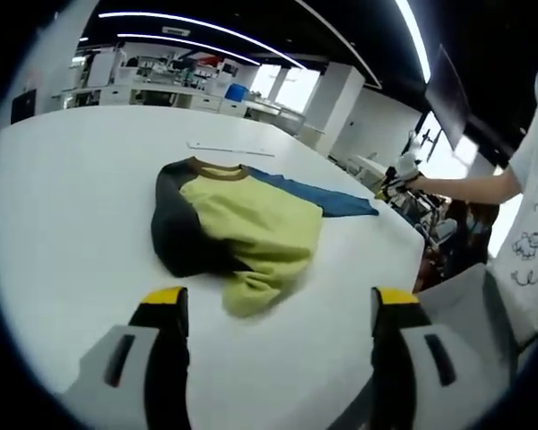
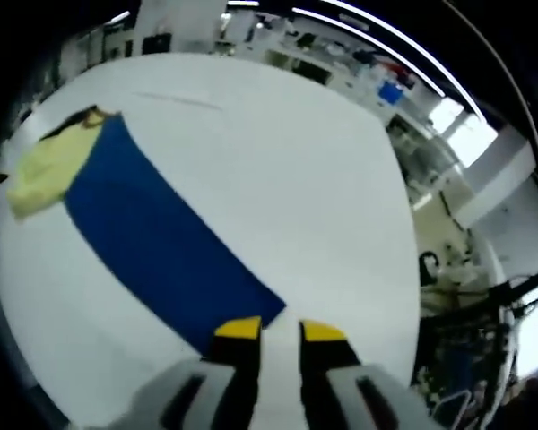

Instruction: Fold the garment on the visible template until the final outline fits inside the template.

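While the garment (image 1: 238, 228) lies crumpled on the white tabletop (image 1: 63, 206), I judge the folding only partly done: in the left gripper view the yellow-green shirt with dark sleeves and a brown collar is bunched into a loose heap, partly over one end of the blue template (image 1: 327, 199), with one sleeve and the hem spilling off the template onto the bare tabletop.

My left gripper (image 1: 273, 309) hangs on the near side of the garment, its yellow-tipped jaws spread wide and holding nothing. My right gripper (image 2: 271, 333) sits at the far end of the template from the garment; its jaws stand close together with a narrow gap of white between them, and I cannot tell whether they pinch the template's corner or just hover over it.

Next, I think, the loose hem nearest the left gripper needs pinching and drawing back over the template.

Much of the template is covered by cloth in the left gripper view. In the right gripper view the garment is cut off at the rim. A person's arm beyond the tabletop is unclear.
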